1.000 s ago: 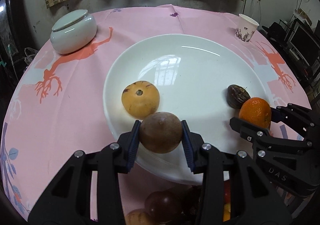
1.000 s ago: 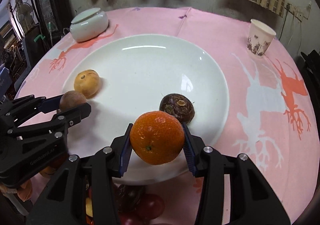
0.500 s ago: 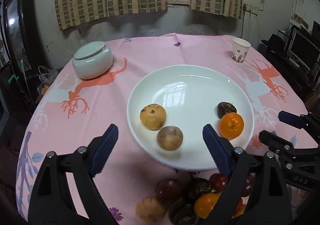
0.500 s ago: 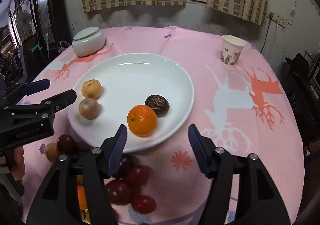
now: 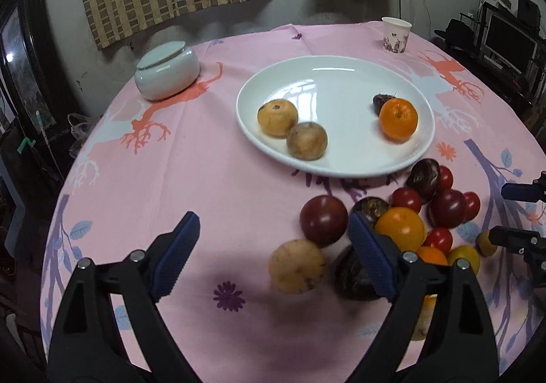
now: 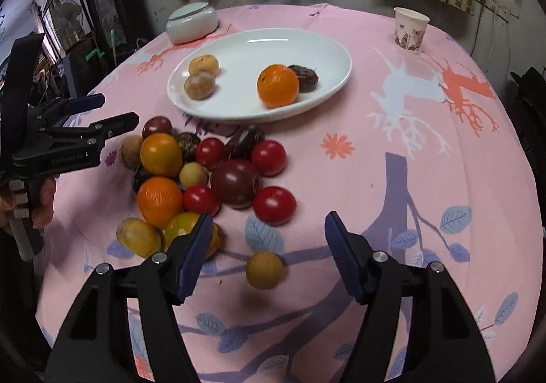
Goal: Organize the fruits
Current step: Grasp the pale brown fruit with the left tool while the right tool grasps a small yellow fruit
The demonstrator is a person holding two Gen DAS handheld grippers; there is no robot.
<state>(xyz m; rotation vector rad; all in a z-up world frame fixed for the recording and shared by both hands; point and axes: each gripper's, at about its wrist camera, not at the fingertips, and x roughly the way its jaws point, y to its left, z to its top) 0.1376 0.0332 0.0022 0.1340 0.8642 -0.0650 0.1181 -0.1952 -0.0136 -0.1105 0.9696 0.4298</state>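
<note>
Fruits [image 6: 235,182] lie untouched below left gripper [image 5: 273,255] and right gripper [image 6: 268,253], both spread wide, holding nothing.

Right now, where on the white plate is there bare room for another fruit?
The round white plate is bare across its middle and far side, between the two tan fruits and the orange with the dark fruit. The heap on the near cloth is crowded.

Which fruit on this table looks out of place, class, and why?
One small yellow fruit lies alone on the cloth, apart from the pile and in front of the right gripper's open fingers. The other loose fruit is bunched together, and four pieces sit on the plate. Nothing looks spilled or damaged.
</note>
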